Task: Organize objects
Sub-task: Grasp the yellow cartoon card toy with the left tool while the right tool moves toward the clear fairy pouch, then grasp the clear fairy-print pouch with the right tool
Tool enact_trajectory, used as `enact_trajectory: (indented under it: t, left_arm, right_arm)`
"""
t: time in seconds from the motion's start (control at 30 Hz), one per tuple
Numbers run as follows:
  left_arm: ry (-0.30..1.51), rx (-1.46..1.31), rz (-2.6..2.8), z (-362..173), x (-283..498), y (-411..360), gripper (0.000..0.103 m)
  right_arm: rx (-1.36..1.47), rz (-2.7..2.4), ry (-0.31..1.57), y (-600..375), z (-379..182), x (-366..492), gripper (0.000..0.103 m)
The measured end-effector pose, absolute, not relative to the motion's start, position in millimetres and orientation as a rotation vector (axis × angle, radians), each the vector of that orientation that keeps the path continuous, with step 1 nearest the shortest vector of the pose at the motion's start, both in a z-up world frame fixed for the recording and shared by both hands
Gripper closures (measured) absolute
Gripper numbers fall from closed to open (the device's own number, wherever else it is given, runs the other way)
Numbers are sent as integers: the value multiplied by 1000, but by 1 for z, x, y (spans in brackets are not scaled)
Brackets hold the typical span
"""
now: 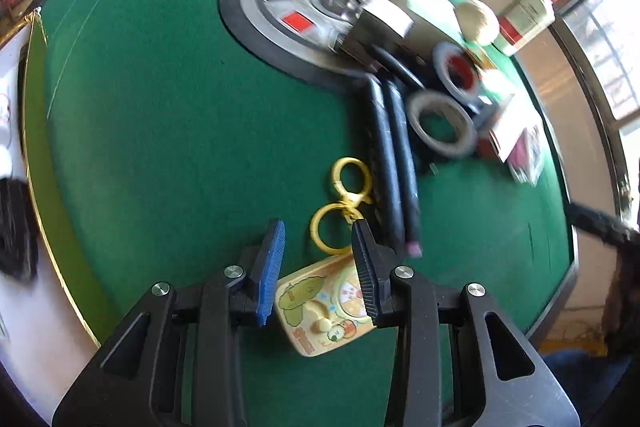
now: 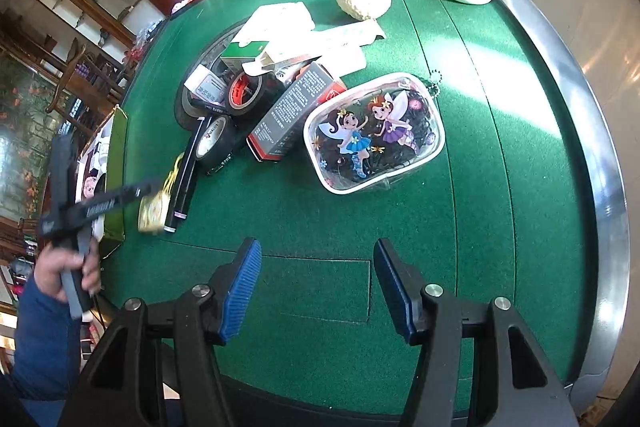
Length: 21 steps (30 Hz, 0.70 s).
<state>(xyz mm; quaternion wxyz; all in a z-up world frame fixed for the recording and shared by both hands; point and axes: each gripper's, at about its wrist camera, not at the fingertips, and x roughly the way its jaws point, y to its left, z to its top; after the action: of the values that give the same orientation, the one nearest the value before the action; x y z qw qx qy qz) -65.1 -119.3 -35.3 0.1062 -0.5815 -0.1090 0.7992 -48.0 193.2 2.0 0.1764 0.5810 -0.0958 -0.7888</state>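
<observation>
Jaws of the left gripper stand part open, straddling the yellow keychain toy on the green desk without pinching it (rings pointing away, long axis along the fingers). Right gripper gapes empty.

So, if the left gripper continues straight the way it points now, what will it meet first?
Most likely the yellow cartoon keychain toy: it lies between the open fingers of the left gripper on the green table. Depth is unclear.
</observation>
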Motion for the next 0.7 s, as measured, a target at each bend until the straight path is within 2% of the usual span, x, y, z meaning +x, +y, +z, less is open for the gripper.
enact_trajectory:
  t: [0.07,0.1,0.2,0.3,0.43,0.53,0.7]
  left_arm:
    - [-271,-1708,2296,-31,-48,-110,67]
    - [-225,-1715,2260,-30,-39,-102,62]
    - [-89,-1703,2171,-28,-11,-79,62]
    - [-39,-1646,2194,-22,1,-73,62]
    - [-179,-1700,2269,-24,-12,-79,62]
    - [-293,-1762,2322,-26,-16,-77,55]
    - [-172,-1867,2381,-30,-24,-61,51]
  right_arm:
    - [1644,-2231,-278,194,1,-48,44]
    - [1642,-2233,-283,195,1,-48,44]
    - [1637,-2233,-301,198,0,-48,44]
    - [1643,-2239,-318,202,-3,-48,44]
    - [1653,-2235,-351,206,-8,-48,44]
    - [1648,-2233,-364,207,-8,-48,44]
    - [1636,-2234,-367,207,-7,-49,44]
